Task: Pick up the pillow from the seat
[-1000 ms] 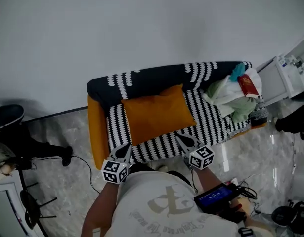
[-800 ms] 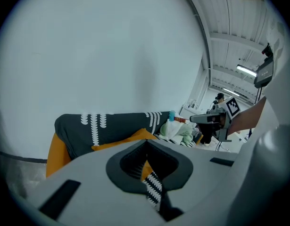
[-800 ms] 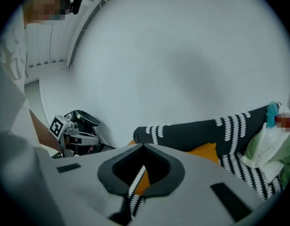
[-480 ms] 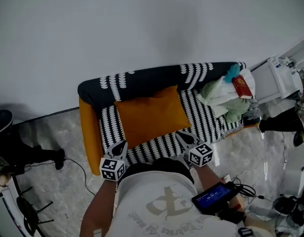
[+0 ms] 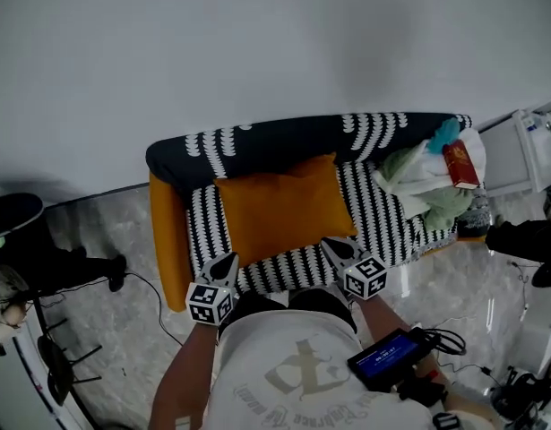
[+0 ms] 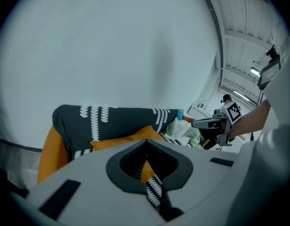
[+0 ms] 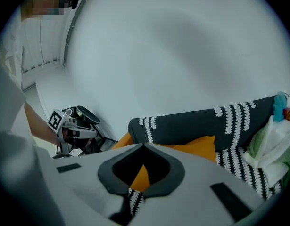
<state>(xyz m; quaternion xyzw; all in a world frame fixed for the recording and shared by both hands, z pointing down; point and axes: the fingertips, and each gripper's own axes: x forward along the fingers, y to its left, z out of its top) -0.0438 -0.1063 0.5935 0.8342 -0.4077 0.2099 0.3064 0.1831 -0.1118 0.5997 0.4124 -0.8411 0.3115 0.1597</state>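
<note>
Orange pillow [image 5: 282, 206] lies on the sofa seat [image 5: 380, 227], left of the middle. Its back edge is up against the dark backrest [image 5: 284, 141], and its long axis runs along the sofa, left to right.

Both grippers hang at the seat's front edge, tips pointing at the sofa. The left gripper [image 5: 225, 262] is closed with nothing in it. The right gripper [image 5: 332, 246] is also closed and empty. The pillow is straight ahead of both, sitting between their lines. The left tip is near the front-left corner and the right tip is near the front-right corner. Neither looks clearly nearer.

Room to move:
- The orange armrest [image 5: 167, 240] is just beyond the pillow's left end, with a thin strip of seat between.
- There is bare striped seat to the pillow's right, up to the heap of clothes [image 5: 427, 186], which is well apart from the pillow.
- The front edge of the pillow is free.

Judgement: the jaws must open first. After that, a forward reach to the front corners or the front edge looks unblocked.
</note>
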